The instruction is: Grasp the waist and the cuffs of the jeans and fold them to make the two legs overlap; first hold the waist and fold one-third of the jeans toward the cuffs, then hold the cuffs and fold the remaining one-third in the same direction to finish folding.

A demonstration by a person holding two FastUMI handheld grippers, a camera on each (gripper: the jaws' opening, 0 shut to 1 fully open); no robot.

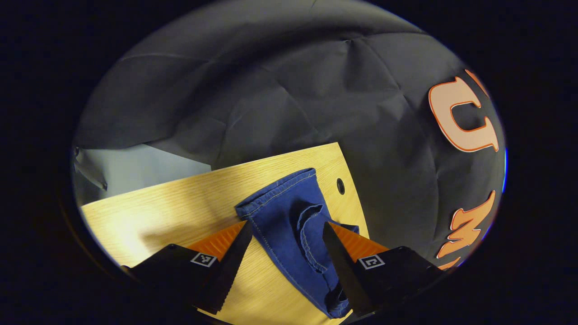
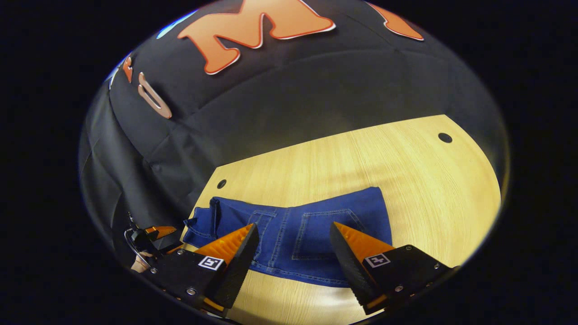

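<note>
Holding both grippers over the jeans (image 2: pixel 295 230) on the wooden table (image 2: pixel 384 158), I see my left gripper (image 1: pixel 286 234) spread wide above rumpled denim. My right gripper (image 2: pixel 293 237) gapes above the back pocket (image 2: pixel 316 237).

A pale wood-grain worktop (image 2: pixel 361 153) with a rounded corner and dark round holes (image 2: pixel 445 137) near its edges stands against a creased black cloth wall (image 1: pixel 280 90). Light pools brightly on the wood in places. In the left gripper view, a pale grey surface (image 1: pixel 135 169) shows beyond the worktop's far left edge, under the cloth's hem.
</note>
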